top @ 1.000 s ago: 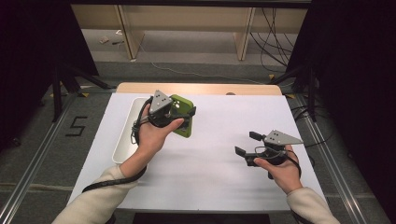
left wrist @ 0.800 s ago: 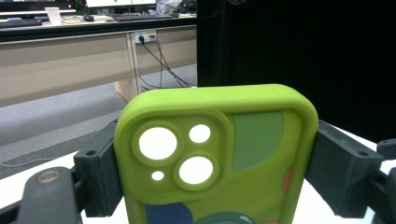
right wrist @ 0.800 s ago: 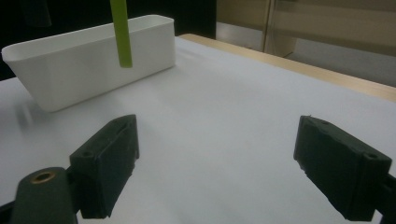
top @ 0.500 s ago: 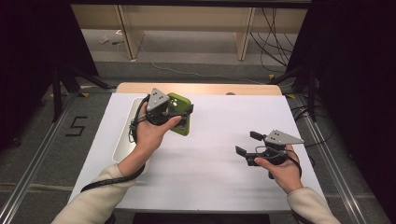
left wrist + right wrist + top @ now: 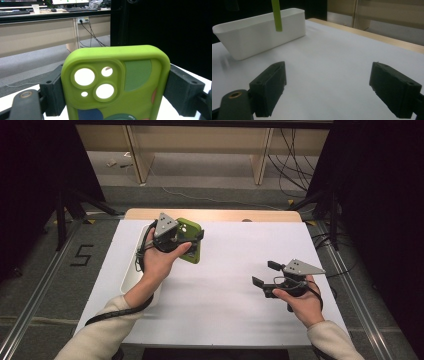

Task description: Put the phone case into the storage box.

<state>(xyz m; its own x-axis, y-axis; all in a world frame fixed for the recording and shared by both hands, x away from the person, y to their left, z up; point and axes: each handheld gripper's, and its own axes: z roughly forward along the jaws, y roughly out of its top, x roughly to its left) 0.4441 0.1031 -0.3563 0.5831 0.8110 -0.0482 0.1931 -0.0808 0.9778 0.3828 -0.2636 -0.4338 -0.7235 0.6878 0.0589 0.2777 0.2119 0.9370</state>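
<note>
A lime-green phone case (image 5: 190, 240) with camera cut-outs and coloured patches is held up in the air over the table's left side. My left gripper (image 5: 196, 238) is shut on it. In the left gripper view the case (image 5: 117, 85) stands upright with both black pads pressing its sides. My right gripper (image 5: 264, 273) rests low at the table's right, its jaws open with nothing between them. The right gripper view has the case's green edge (image 5: 276, 15) hanging at the top and the open gripper (image 5: 334, 90) over bare white table.
A white rectangular bin (image 5: 131, 270) sits at the table's left edge, under my left forearm; it appears as a long tub (image 5: 259, 32) in the right gripper view. The white table sheet (image 5: 225, 295) has a wooden strip (image 5: 215, 215) along its far edge.
My left hand has lifted the green case slightly and tilted it more upright. The right hand has stayed put.
</note>
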